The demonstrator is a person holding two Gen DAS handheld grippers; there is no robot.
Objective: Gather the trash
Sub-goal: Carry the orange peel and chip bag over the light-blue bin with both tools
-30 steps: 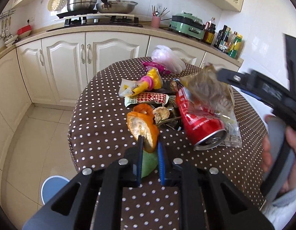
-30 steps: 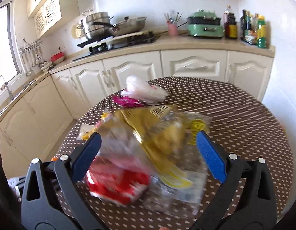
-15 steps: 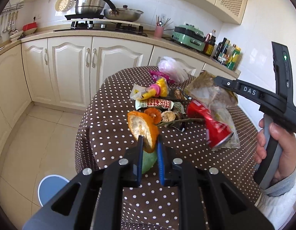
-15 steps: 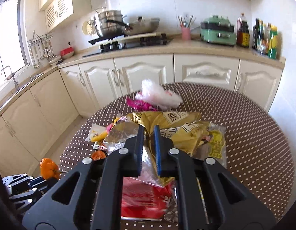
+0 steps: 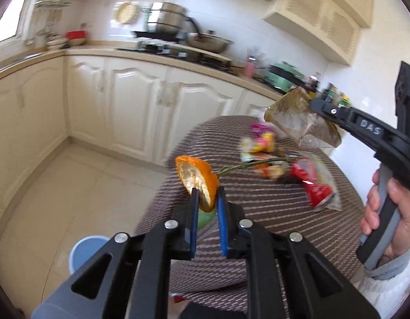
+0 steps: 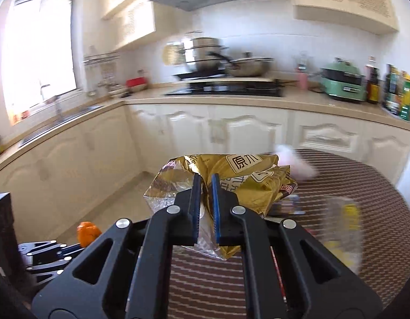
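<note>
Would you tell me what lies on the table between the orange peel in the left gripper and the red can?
In the left wrist view, a thin green stem spans from the orange peel toward the red can.

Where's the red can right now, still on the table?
Yes: in the left wrist view the crushed red can lies on the dotted table, right of centre, partly under clear plastic wrap, beside the wrapper pile, below the right gripper.

can (image 5: 312, 186) on table (image 5: 258, 207), wrappers (image 5: 258, 143) behind; bin (image 5: 85, 252) on floor left.

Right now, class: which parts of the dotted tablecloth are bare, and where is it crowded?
Bare: the near strip of the tablecloth between the left gripper and the red can. Crowded: the middle, where wrappers and the can cluster.
</note>
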